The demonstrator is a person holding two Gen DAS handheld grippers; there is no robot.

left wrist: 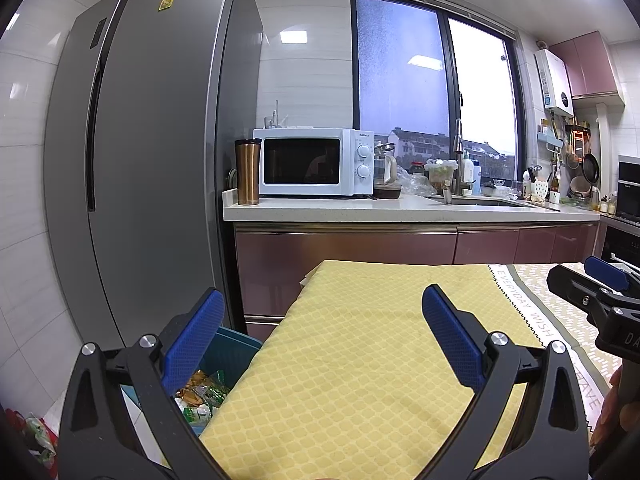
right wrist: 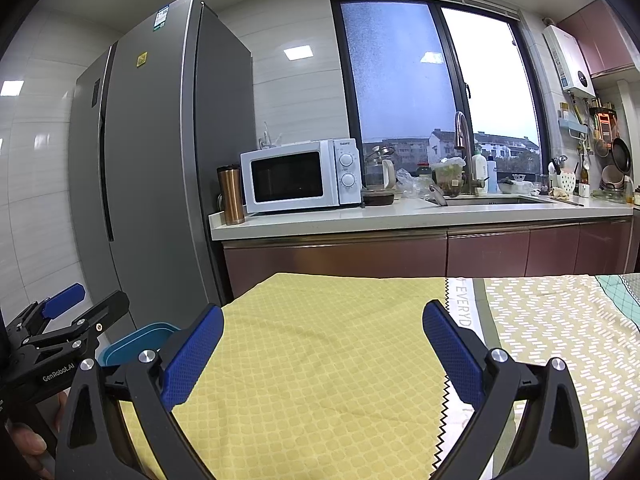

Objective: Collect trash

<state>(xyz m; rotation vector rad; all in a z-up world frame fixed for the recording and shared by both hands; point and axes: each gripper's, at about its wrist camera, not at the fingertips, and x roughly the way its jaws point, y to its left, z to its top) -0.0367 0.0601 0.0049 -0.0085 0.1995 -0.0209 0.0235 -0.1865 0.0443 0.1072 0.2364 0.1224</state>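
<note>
A teal trash bin (left wrist: 236, 354) stands on the floor beside the table's left edge. Several orange and green snack wrappers (left wrist: 200, 394) lie inside it. My left gripper (left wrist: 322, 322) hovers open over the left edge of the yellow tablecloth (left wrist: 360, 360), its left finger above the bin, and holds nothing. My right gripper (right wrist: 322, 340) is also open and empty over the cloth (right wrist: 320, 380). Each gripper shows in the other's view: the right gripper (left wrist: 582, 278) at the right edge, the left gripper (right wrist: 90, 300) at the left above the bin's rim (right wrist: 136, 338). I see no loose trash on the cloth.
A tall grey fridge (left wrist: 152, 160) stands left of the bin. Behind the table runs a counter (left wrist: 400, 210) with a white microwave (left wrist: 312, 162), a copper tumbler (left wrist: 248, 172) and a sink (right wrist: 492, 200). A patterned mat (right wrist: 560, 320) covers the table's right part. A red-green bag (left wrist: 36, 434) lies on the floor.
</note>
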